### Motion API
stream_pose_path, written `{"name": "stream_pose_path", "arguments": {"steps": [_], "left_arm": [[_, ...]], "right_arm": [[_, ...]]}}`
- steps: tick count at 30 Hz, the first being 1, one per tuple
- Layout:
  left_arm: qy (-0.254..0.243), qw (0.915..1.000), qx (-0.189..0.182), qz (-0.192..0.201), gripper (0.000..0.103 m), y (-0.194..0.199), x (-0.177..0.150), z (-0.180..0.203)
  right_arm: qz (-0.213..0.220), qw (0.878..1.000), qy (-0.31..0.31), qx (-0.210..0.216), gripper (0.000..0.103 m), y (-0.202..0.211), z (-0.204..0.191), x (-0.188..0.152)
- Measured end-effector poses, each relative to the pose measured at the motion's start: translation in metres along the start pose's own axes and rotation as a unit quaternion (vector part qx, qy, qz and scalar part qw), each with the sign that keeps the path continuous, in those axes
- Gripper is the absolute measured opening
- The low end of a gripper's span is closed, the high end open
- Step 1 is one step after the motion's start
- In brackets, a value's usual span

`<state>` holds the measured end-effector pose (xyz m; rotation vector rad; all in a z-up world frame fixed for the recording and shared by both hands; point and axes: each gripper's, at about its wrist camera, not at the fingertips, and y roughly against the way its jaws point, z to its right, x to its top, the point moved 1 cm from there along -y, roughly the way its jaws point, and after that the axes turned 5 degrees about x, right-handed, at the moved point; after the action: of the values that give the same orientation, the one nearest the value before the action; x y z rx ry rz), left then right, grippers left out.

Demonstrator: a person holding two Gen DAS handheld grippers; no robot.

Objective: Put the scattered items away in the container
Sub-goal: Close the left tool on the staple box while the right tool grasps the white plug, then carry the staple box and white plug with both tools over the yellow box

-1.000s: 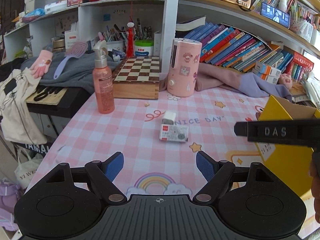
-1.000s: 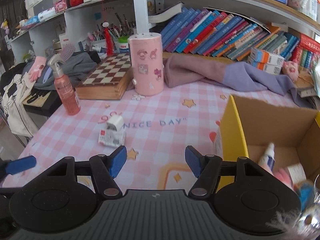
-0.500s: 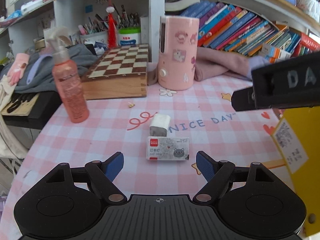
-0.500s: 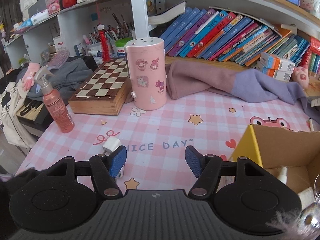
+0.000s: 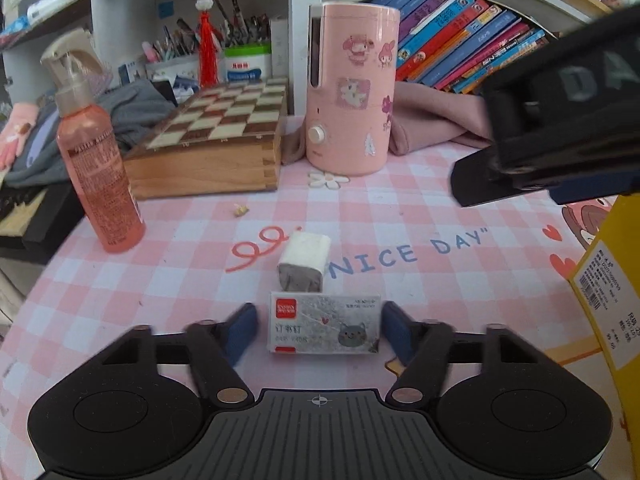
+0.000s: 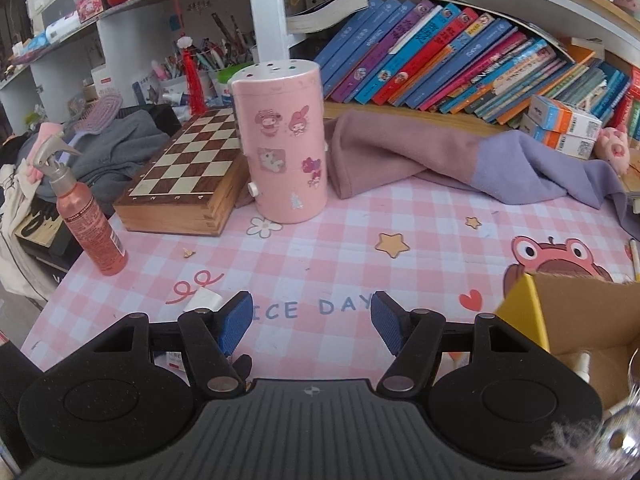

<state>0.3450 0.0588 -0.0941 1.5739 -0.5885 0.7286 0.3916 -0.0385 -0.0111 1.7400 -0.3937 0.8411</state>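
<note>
Pink checkered tabletop (image 5: 168,288) carries everything, with the staple box (image 5: 324,324) as landmark. Left of it stands a pink spray bottle (image 5: 96,176); a white charger (image 5: 305,258) touches its far edge. The left tongs (image 5: 318,330) have just been closing around the box, pads flanking it, not yet pressing. Right of it, the right tongs (image 6: 310,320) hang released and empty beside the yellow cardboard box (image 6: 528,312)

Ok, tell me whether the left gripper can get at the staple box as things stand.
Probably yes. The left gripper already straddles the staple box, its fingers just closing in from both ends with small gaps left. The white charger behind it sits clear of them.
</note>
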Motion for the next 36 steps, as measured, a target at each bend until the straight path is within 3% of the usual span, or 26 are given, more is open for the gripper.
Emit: {"name": "stream_pose_path", "arguments": {"steps": [6,15,20,26,29,36], "left_arm": [[0.025,0.9997,-0.003,0.000,0.053,0.017,-0.002,-0.020],[0.102,0.9944,0.023,-0.015,0.053,0.078,-0.025,-0.078],[0.142,0.9889,0.041,-0.017,0.053,0.103,-0.034,-0.101],[0.171,0.9838,0.051,-0.010,0.053,0.118,-0.039,-0.113],[0.176,0.9831,0.049,-0.006,0.053,0.123,-0.040,-0.113],[0.174,0.9838,0.043,0.007,0.053,0.130,-0.037,-0.112]], "right_arm": [[-0.008,1.000,0.014,0.021,0.064,-0.017,-0.014,0.006],[-0.067,0.996,0.041,0.043,0.060,-0.066,-0.054,-0.001],[-0.063,0.993,0.092,0.037,0.053,-0.085,-0.078,-0.007],[-0.069,0.992,0.097,0.033,0.047,-0.102,-0.076,-0.013],[-0.051,0.991,0.112,0.044,0.036,-0.101,-0.077,-0.017],[-0.034,0.991,0.121,0.049,0.036,-0.086,-0.081,-0.018]]}}
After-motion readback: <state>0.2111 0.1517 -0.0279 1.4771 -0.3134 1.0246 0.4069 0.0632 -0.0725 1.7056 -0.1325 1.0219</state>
